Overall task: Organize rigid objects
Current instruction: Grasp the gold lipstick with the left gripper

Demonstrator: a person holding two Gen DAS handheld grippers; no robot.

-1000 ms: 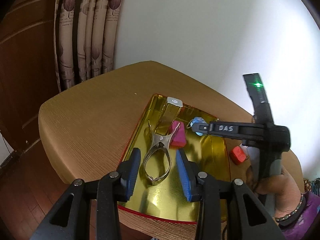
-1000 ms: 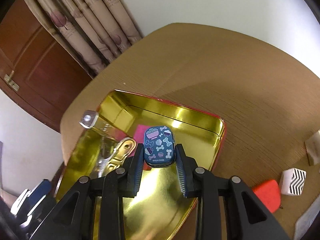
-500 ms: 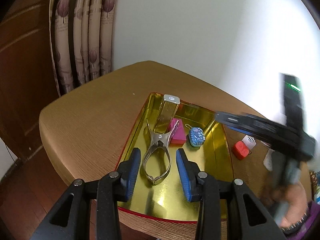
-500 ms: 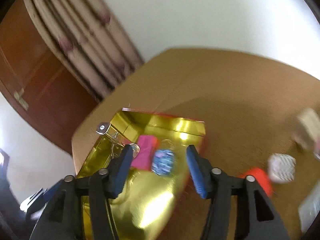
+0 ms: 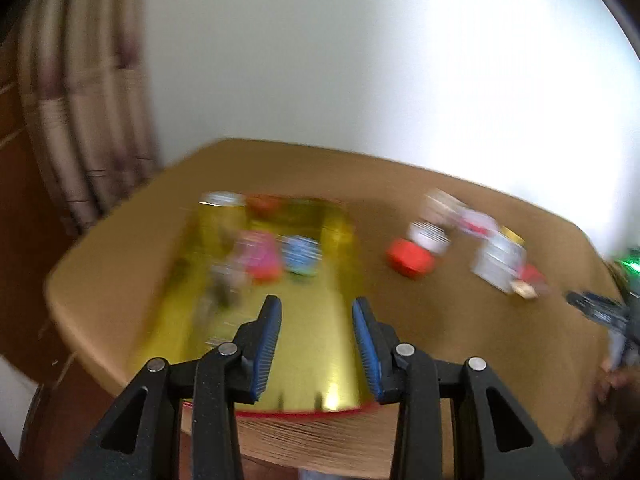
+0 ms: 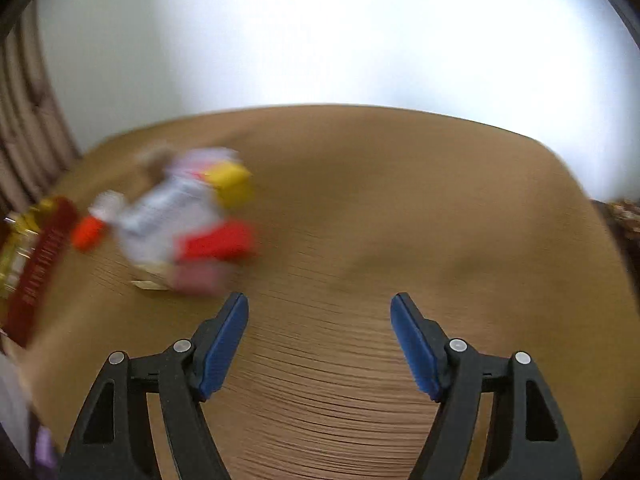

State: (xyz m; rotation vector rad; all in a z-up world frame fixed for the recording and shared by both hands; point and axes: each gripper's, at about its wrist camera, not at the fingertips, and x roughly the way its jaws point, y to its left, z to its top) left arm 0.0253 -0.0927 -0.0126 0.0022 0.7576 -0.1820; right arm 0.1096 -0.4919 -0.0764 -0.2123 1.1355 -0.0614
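While both views smear with motion, the right claw point(image 6: 319, 340) hangs spread wide and empty over bare tabletop point(image 6: 400, 208), and the loose pile lies ahead and to its left: a yellow-capped white pack point(image 6: 180, 208) with a red block point(image 6: 218, 242) touching it, toward the tabletop's left edge. That pile looks nearer the right claw than the left. The left claw point(image 5: 316, 344) is parted, gripping nothing, above the gold tray point(image 5: 312, 360) at the near edge. Pink point(image 5: 260, 256) and blue point(image 5: 302, 254) pieces already sit in the tray; a red cube point(image 5: 410, 260) waits just outside. Long axes are too blurred to call.
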